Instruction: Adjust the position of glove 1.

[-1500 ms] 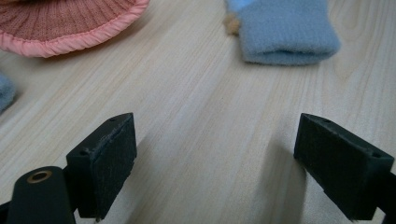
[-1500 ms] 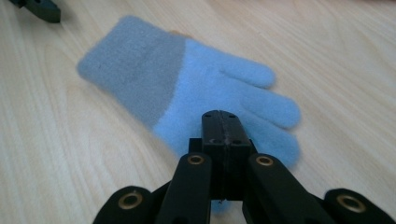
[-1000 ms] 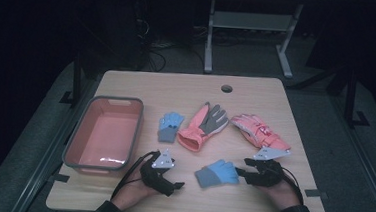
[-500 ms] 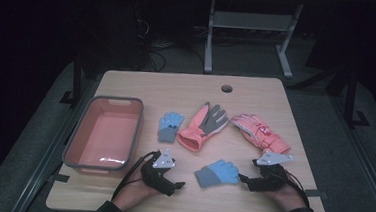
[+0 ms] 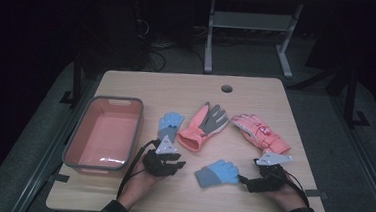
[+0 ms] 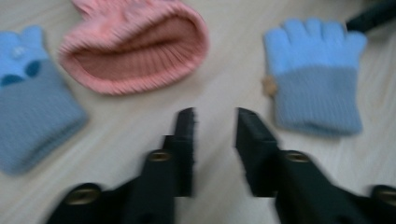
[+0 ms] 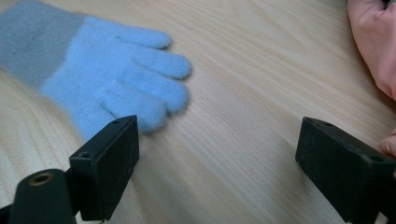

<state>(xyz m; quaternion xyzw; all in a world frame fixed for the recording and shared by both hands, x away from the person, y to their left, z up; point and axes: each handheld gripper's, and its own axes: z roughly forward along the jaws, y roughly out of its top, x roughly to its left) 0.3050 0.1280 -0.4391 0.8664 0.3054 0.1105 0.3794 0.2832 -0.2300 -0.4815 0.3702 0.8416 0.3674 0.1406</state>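
A light blue knit glove with a grey cuff (image 5: pixel 217 172) lies flat near the table's front, between my two grippers. My left gripper (image 5: pixel 178 163) rests on the wood to its left, jaws a narrow gap apart with nothing between them (image 6: pixel 215 135). My right gripper (image 5: pixel 252 174) sits just right of the glove's fingertips, open wide over bare wood (image 7: pixel 219 144); the blue glove (image 7: pixel 107 74) lies beside its left jaw. A second blue glove (image 5: pixel 170 125) and a pink glove with a grey palm (image 5: pixel 203 124) lie behind the left gripper. The pink cuff (image 6: pixel 135 46) gapes open.
A pink tray with a grey rim (image 5: pixel 80 143) stands empty at the left. A pink ski glove (image 5: pixel 259 132) lies behind my right gripper. A round cable hole (image 5: pixel 227 88) sits at the table's far edge. Bare wood surrounds the gloves.
My right gripper has drawn slightly back toward the near edge, away from the pink ski glove. The left gripper and all gloves stay where they were.
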